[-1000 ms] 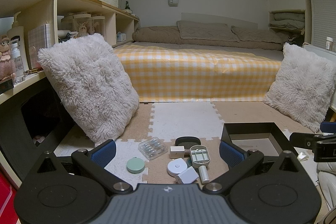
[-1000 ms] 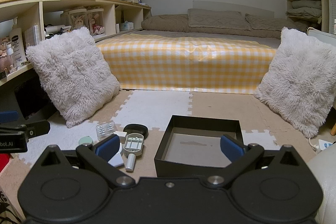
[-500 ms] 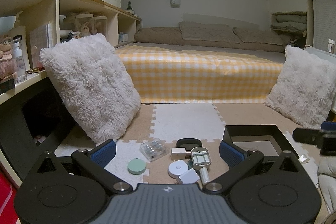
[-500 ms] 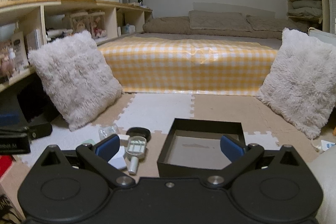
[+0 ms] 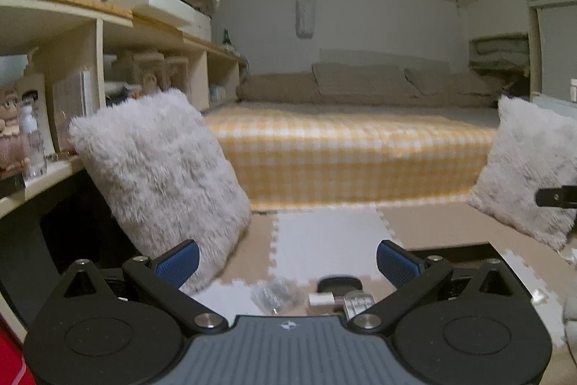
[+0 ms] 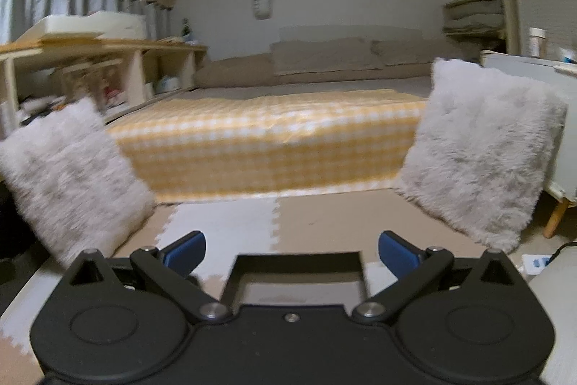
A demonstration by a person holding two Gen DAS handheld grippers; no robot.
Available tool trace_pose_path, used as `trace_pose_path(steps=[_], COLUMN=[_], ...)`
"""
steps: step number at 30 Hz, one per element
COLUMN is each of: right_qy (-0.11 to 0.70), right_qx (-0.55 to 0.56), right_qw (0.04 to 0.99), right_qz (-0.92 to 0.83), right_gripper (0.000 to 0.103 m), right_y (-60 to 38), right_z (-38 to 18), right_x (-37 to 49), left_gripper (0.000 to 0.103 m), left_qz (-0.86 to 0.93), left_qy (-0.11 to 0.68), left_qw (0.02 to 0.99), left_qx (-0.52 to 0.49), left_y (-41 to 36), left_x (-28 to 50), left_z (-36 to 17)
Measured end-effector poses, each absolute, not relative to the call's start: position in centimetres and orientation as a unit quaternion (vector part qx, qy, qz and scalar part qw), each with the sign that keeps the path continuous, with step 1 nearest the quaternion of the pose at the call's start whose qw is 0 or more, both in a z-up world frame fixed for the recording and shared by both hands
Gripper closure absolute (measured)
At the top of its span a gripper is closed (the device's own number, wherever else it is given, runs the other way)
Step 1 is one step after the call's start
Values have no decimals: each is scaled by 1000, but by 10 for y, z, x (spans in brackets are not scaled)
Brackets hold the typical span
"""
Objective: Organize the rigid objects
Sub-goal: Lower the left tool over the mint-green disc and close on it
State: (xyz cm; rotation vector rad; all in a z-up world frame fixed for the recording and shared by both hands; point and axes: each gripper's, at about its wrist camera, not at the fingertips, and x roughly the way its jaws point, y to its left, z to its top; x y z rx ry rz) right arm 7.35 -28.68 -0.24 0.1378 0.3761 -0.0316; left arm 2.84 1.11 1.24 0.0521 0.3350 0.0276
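We see a bed [image 5: 353, 150] with a yellow checked cover across the middle of the frame, brown pillows [image 5: 360, 83] behind it. A fluffy white cushion [image 5: 158, 175] leans at left below wooden shelves [image 5: 97, 20]; another cushion [image 6: 483, 147] stands at right. Beige and white foam floor mats [image 6: 324, 222] fill the lower centre.

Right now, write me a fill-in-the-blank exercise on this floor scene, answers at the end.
1. The left gripper holds ____ between its wide-open blue fingers.
2. The black box sits on the floor in front of the ____ gripper.
3. The bed cover is checked white and ____.
4. A fluffy ____ leans by the shelves.

Missing words: nothing; right; yellow; cushion
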Motion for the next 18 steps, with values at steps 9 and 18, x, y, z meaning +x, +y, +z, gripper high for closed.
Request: trace_pose_path(steps=[9,18], right_qy=[226,344], right_qx=[39,31], right_qw=[971,937], right_qz=[-61,-48], right_gripper=[0,0], right_y=[-328,-351], right_z=[-29,-76], right_x=[127,174], left_gripper=[0,0], left_qz=[28,47], left_qy=[188,279], left_qw=[982,959], left_qx=[20,26], left_y=[39,66], left_x=[86,153], left_z=[10,-26])
